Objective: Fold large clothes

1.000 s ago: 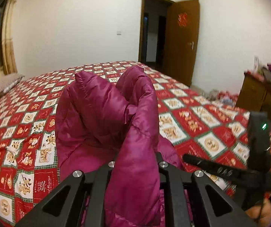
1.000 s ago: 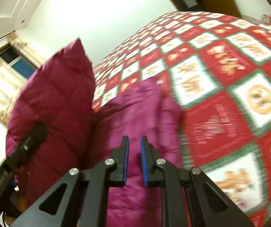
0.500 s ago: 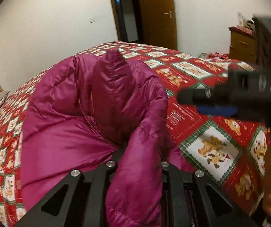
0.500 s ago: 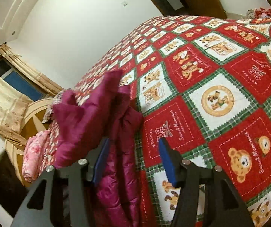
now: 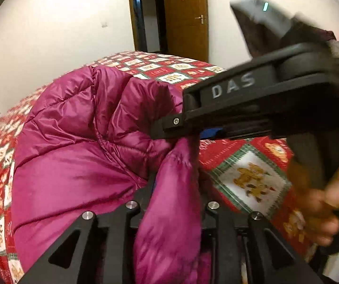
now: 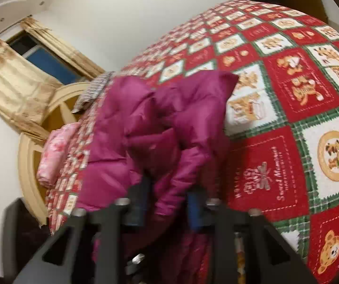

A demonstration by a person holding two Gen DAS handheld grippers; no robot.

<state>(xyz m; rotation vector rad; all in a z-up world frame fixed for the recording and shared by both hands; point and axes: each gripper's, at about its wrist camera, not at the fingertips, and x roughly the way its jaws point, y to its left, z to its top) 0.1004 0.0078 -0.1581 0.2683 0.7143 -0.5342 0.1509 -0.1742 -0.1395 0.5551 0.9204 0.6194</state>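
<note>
— While clamped on that bunched fold of the magenta down jacket (image 5: 79,156) at lower centre of the left view, best to hold the left gripper (image 5: 173,198) steady as the anchor. No tugging.

— Agreed. Worth noting where the rest sits: heaped on the red teddy-bear quilt (image 6: 287,156), filling the left half of the left view and the middle of the right view, puffed up rather than flat.

— And the right gripper (image 6: 167,203)? Parted, with a hanging strip of jacket between the blue pads (image 6: 194,210), apparently not yet pinched. Blurred, so hard to be certain.

— Then close only once the strip sits deep between the pads; slippery shell, likely to slide out of a shallow bite.

— Also seen in the left view, right gripper crossing from the right, tips at the jacket's ridge. Better kept clear of the left one.

— Lift both evenly, then lay flat before creasing.
</note>
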